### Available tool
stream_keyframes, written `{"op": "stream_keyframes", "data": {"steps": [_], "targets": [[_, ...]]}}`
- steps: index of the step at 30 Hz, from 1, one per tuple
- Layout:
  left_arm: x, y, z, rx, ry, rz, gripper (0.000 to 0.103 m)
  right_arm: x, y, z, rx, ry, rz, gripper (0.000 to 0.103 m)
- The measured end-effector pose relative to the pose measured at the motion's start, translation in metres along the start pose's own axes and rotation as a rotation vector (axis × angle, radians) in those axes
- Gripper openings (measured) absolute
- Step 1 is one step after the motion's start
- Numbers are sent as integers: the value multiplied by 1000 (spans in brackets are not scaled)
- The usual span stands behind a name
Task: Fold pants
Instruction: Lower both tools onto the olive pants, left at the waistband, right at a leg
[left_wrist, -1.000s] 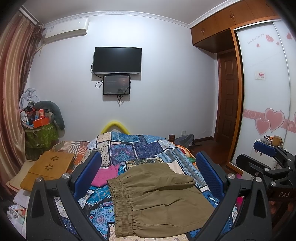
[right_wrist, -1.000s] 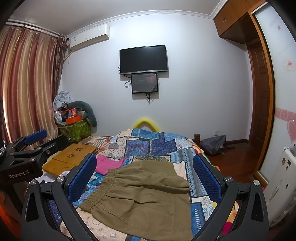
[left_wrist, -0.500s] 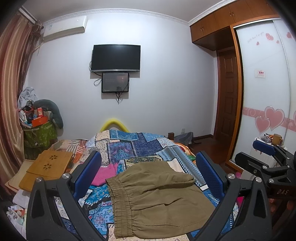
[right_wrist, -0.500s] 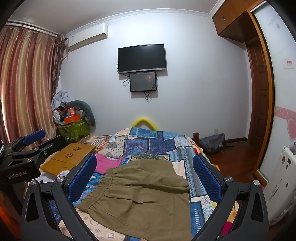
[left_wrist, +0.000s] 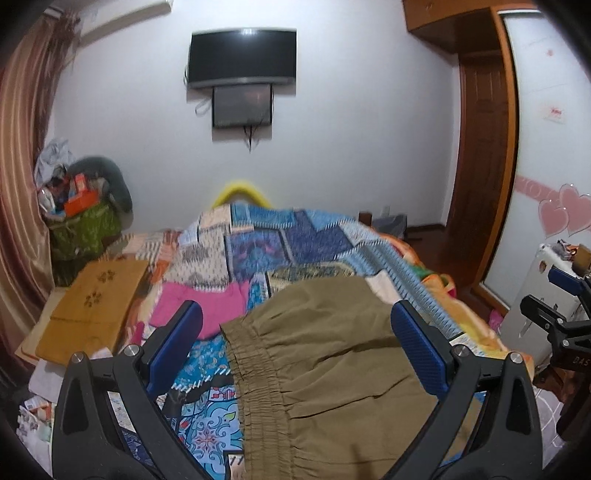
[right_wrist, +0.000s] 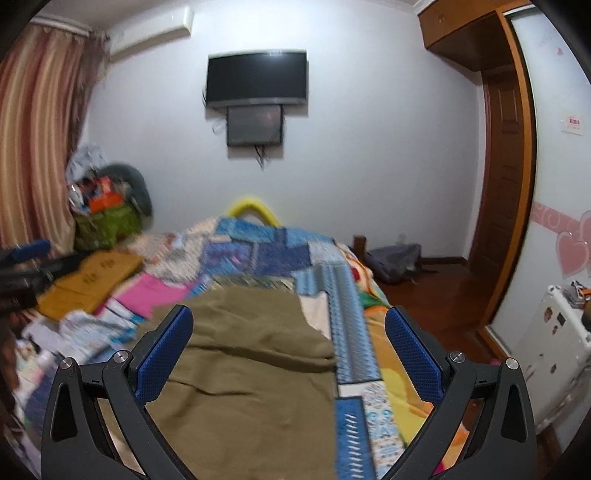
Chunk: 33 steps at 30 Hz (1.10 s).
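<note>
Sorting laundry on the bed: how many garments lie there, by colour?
Olive-brown pants: 1
Pink garment: 1
Total: 2, both lying on the patchwork quilt; neither open claw touches them.

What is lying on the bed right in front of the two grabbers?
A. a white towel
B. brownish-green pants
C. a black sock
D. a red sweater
B: brownish-green pants with a stretchy waistband lie spread on the patchwork bed cover, in front of both open grippers.
</note>
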<state>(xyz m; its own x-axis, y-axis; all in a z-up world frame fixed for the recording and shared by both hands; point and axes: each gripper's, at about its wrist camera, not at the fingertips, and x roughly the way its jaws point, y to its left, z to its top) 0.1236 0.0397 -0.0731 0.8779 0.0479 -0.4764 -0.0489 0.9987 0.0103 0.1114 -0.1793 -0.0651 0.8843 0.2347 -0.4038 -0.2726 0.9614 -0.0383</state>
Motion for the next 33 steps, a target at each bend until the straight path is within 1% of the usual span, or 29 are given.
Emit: {"op": "stream_keyframes", "data": {"steps": [3, 4, 6, 8, 12, 14, 16, 18, 19, 20, 21, 22, 23, 25, 27, 29, 30, 31, 32, 33], "targets": [[36, 11, -7, 19, 79, 47, 103, 26, -11, -13, -25, 68, -22, 102], [44, 15, -7, 40, 77, 72, 103, 36, -15, -18, -33, 96, -20, 102], [69, 20, -14, 32, 108, 85, 103, 50, -20, -26, -41, 137, -22, 102], [93, 27, -24, 34, 163, 93, 103, 72, -26, -37, -46, 192, -24, 102], [135, 36, -45, 31, 275, 64, 103, 110, -34, -53, -38, 293, -20, 102], [156, 42, -54, 44, 336, 68, 103, 131, -37, -63, -41, 367, -20, 102], [173, 47, -63, 55, 396, 78, 103, 147, -41, -71, -33, 395, 1, 102], [188, 53, -70, 47, 442, 63, 102, 164, -46, -79, -14, 433, 21, 101], [194, 53, -74, 35, 462, 46, 100, 170, -48, -81, -2, 449, 32, 98], [199, 53, -76, 26, 478, 30, 93, 178, -51, -84, 15, 469, 42, 95], [204, 53, -79, 23, 497, 12, 86, 184, -55, -86, 34, 489, 54, 90], [206, 53, -81, 24, 509, 6, 83, 192, -60, -90, 62, 522, 75, 84], [209, 53, -83, 15, 518, -7, 82, 200, -62, -92, 79, 536, 87, 80], [213, 51, -86, -6, 523, -36, 78, 213, -68, -98, 126, 576, 117, 61], [215, 50, -87, -15, 524, -59, 73, 223, -71, -102, 154, 607, 128, 55], [218, 48, -88, -22, 528, -70, 70, 223, -68, -100, 139, 591, 133, 50], [218, 48, -88, -23, 530, -74, 67, 224, -64, -99, 128, 592, 151, 40], [218, 48, -88, -24, 530, -76, 65, 223, -59, -99, 117, 598, 181, 35], [218, 49, -86, -20, 529, -73, 59, 224, -55, -99, 101, 602, 182, 35], [218, 48, -86, -13, 527, -59, 54, 222, -47, -101, 57, 600, 158, 33]]}}
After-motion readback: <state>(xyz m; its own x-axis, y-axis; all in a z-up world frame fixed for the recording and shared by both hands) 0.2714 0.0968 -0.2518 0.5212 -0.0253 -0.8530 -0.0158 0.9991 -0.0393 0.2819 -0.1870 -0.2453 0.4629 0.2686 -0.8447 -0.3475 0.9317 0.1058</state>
